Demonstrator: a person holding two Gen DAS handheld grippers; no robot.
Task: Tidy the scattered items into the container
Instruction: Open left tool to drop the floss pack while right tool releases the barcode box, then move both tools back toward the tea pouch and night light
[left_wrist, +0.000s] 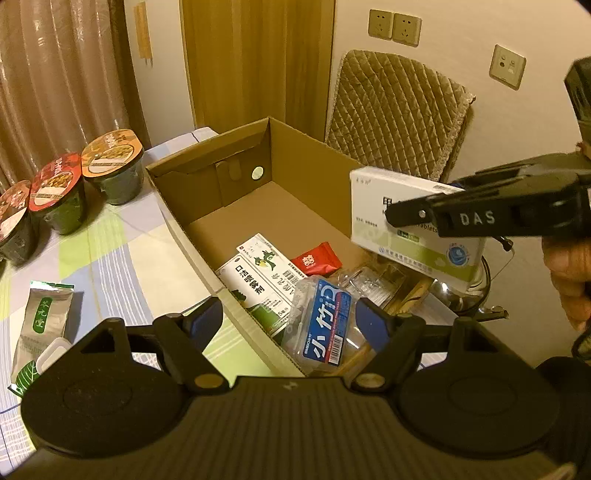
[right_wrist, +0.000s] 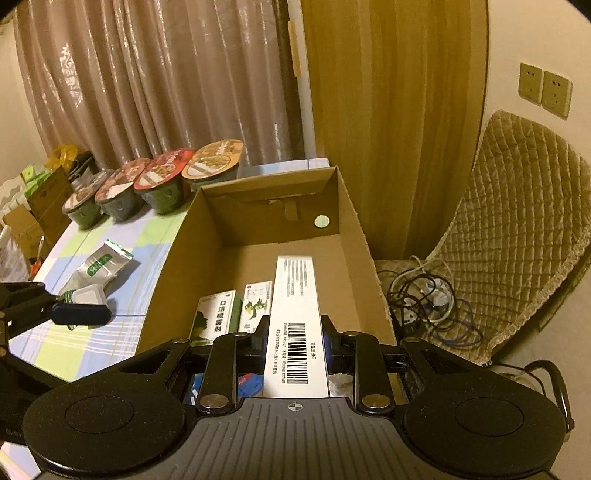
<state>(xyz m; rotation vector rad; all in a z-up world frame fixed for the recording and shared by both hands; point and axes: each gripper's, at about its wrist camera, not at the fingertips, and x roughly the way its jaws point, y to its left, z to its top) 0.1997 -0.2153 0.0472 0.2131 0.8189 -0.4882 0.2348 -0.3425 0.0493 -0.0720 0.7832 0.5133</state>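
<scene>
Right tool (right_wrist: 295, 345) clamped on white barcoded box (right_wrist: 297, 325), held over open cardboard box (right_wrist: 255, 229). Two green-white packets (right_wrist: 236, 314) lie inside. Four lidded cups (right_wrist: 155, 184) on tabletop (right_wrist: 88, 343).

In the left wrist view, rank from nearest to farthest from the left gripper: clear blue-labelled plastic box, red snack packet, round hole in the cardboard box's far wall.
1. Clear blue-labelled plastic box, between the left gripper fingers, inside the cardboard box.
2. Red snack packet, mid-box.
3. Round hole, far wall.
</scene>
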